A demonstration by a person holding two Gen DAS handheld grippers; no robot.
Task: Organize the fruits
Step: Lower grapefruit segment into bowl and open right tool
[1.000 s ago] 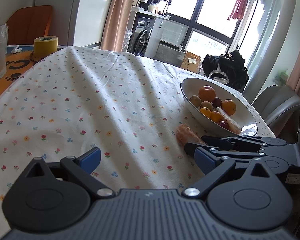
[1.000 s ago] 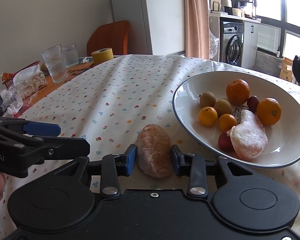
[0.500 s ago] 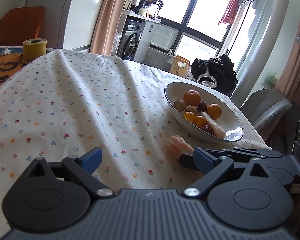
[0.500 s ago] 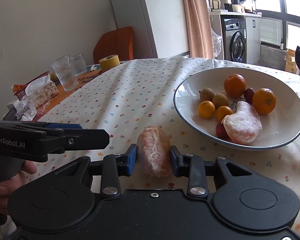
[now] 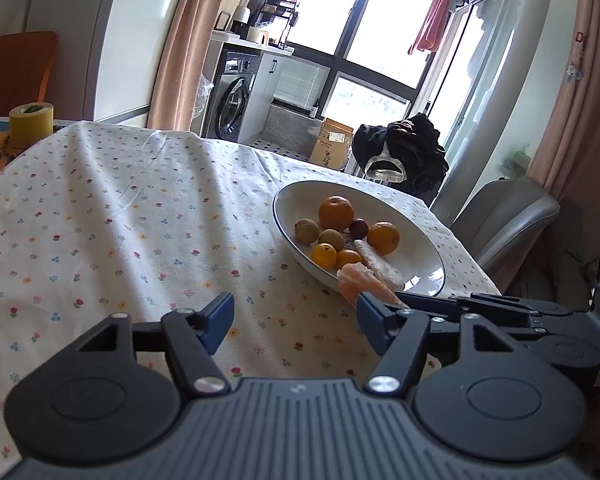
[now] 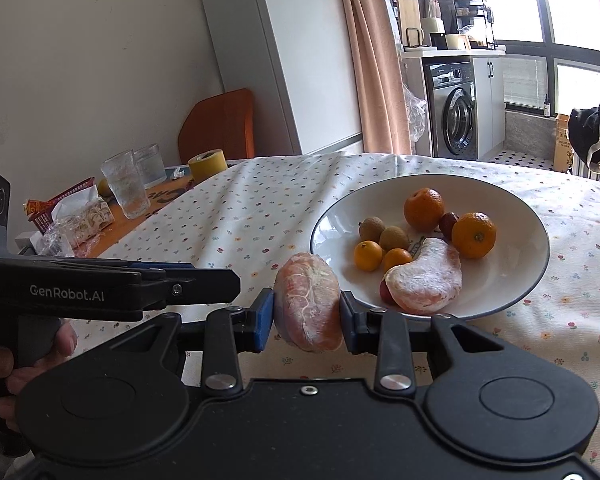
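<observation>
**Pomelo segment lifted off the cloth**

Peeled pomelo segment (image 6: 310, 302) sat on the tablecloth (image 6: 240, 208) a second ago; now raised, near the bowl (image 6: 516, 280) rim. Transfer likely next. Right gripper (image 6: 307, 316) jaws clamped on its flanks. Left gripper (image 5: 294, 322) jaws wide apart, holding nothing, hovering over the cloth.
</observation>
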